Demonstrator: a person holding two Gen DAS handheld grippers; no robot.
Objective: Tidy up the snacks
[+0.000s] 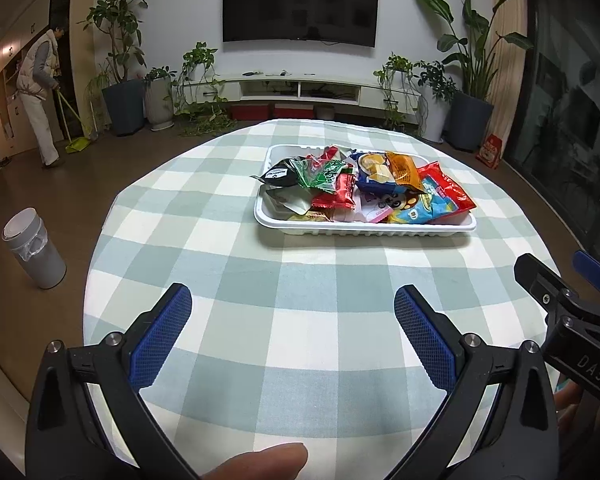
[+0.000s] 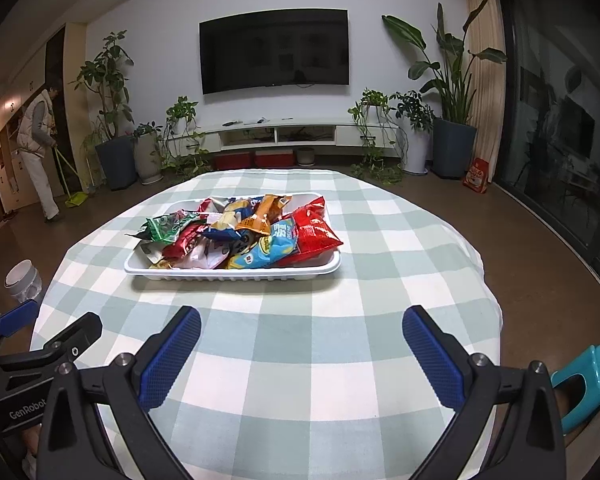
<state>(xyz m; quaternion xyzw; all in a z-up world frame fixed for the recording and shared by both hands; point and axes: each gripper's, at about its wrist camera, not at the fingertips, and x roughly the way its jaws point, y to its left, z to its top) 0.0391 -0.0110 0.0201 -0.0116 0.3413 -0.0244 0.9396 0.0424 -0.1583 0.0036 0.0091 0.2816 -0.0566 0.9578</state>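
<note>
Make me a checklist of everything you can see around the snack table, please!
Surface: round table with a green and white checked cloth, bare apart from the tray.
Job's things: white tray piled with snack packets; a red packet hangs over its right rim, a green packet lies at the left.
Clutter: nothing seen on the cloth.
Grippers: left gripper and right gripper both open, empty, short of the tray.
Cables: nothing seen.
Surroundings: grey bin on the floor to the left, teal stool to the right, wall television, potted plants, a person sweeping at far left.
</note>
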